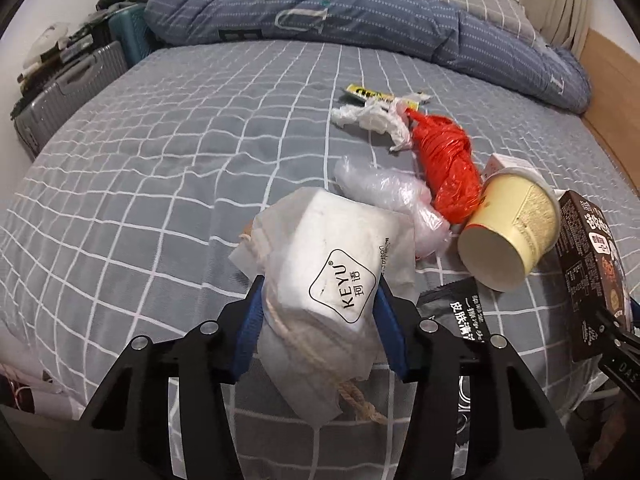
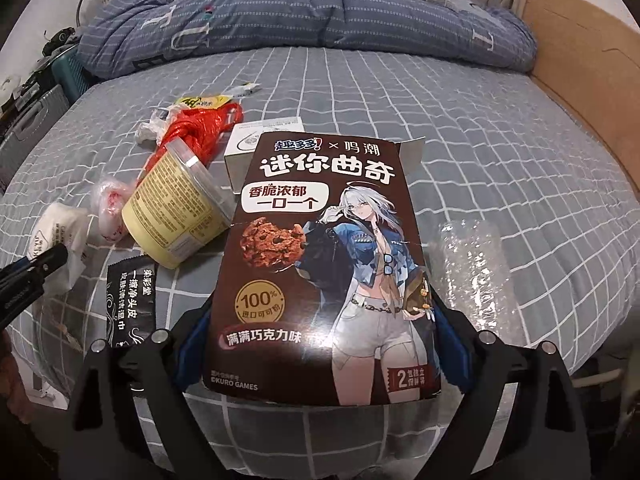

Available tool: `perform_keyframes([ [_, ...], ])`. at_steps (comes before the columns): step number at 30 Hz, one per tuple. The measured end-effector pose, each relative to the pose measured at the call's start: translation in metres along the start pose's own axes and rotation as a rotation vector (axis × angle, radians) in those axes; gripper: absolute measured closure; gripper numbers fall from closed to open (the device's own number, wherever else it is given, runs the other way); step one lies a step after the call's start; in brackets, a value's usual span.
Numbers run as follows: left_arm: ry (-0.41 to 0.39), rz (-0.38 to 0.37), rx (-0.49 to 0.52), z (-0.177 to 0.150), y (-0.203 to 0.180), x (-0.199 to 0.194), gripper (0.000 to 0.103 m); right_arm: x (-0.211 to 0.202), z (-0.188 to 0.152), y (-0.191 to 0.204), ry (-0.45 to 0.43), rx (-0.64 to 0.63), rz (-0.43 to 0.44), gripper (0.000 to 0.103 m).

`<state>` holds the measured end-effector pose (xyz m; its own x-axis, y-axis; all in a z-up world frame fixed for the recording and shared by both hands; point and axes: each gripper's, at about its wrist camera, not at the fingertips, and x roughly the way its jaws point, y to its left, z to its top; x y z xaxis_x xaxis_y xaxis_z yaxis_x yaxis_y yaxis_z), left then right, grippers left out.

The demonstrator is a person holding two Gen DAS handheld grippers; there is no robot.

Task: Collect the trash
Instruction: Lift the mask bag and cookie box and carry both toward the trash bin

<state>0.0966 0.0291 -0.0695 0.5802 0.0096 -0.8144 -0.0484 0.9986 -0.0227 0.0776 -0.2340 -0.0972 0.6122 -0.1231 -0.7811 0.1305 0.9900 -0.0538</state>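
Gripping a crumpled white paper bag printed KEYU with a rope handle, the left gripper sits at the bottom centre of the left wrist view, its blue pads pressed into both sides of the bag, jaws about half closed around it. Over on the right wrist view the right gripper has its jaws spread wide, clamped on the two edges of a flat brown cookie box with an anime girl on it, which fills the middle of the frame.

Just past the bag, lower right in the left view, a black sachet with white lettering lies flat on the grey checked bed sheet. Next up, a pale yellow plastic tub on its side touches the cookie box edge. A clear crinkled plastic bag sits left of the tub, and a knotted red plastic bag lies right behind it. Further back, a scrunched white plastic bag and a yellow-black wrapper.

In the right view a small white carton peeks out behind the box, and a bubble wrap sheet lies at mid right. A rolled blue duvet runs across the top.
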Motion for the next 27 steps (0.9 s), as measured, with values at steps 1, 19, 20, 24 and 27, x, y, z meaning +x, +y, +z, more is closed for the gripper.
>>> perform_keyframes([
  [1,-0.004,0.0,-0.002,0.0,0.001,-0.003,0.052,-0.003,0.0,0.0,-0.007,0.0,0.001,0.016],
  [19,-0.032,-0.05,0.001,-0.033,-0.005,-0.046,0.052,-0.056,-0.023,0.003,-0.1,-0.033,0.015,0.016],
  [20,-0.034,-0.053,0.0,-0.034,-0.006,-0.048,0.052,-0.058,-0.023,0.003,-0.102,-0.032,0.016,0.016],
  [24,-0.046,-0.062,0.001,-0.042,-0.008,-0.058,0.052,-0.07,-0.029,0.004,-0.124,-0.035,0.02,0.016],
  [27,-0.046,-0.065,-0.005,-0.05,-0.007,-0.063,0.052,-0.078,-0.034,0.005,-0.141,-0.038,0.026,0.016],
])
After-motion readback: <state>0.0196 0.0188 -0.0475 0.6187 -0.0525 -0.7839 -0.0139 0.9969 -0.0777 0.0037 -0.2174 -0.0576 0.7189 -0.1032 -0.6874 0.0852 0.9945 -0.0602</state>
